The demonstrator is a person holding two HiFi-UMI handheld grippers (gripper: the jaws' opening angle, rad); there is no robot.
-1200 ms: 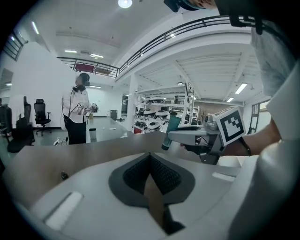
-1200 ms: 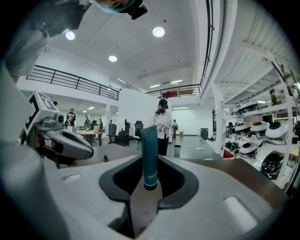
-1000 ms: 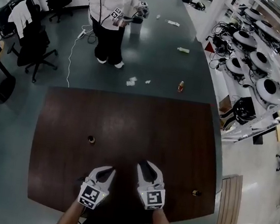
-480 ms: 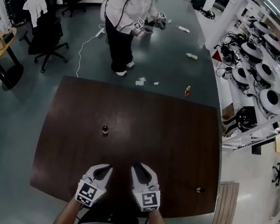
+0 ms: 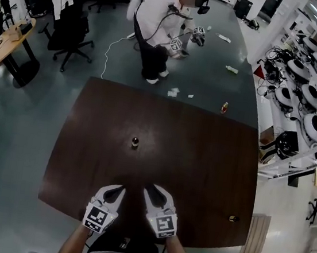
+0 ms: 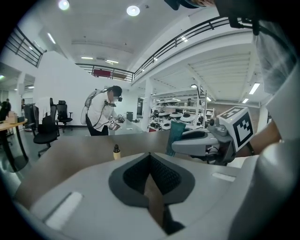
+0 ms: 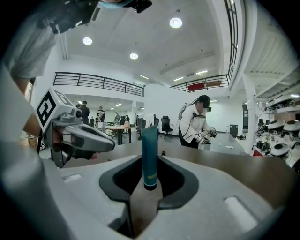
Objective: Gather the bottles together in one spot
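One risk: we judge the tube (image 7: 149, 157) could slip or swing, since only the jaw tips pinch it.
Right gripper (image 5: 156, 193): partly closed, clamped on tube.
Left gripper (image 5: 114, 191): clenched, empty.
Bottles: small bottle (image 5: 135, 142) mid-table (image 5: 200, 157), second bottle (image 5: 233, 218) near right edge, well apart.

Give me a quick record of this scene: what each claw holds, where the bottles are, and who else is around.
left claw: shut, nothing in it
right claw: shut on teal tube, held upright
table: dark brown; small bottle stands near its middle, apart from both claws
floor: second bottle stands just past the table's far edge
person: stands beyond the table, bent forward
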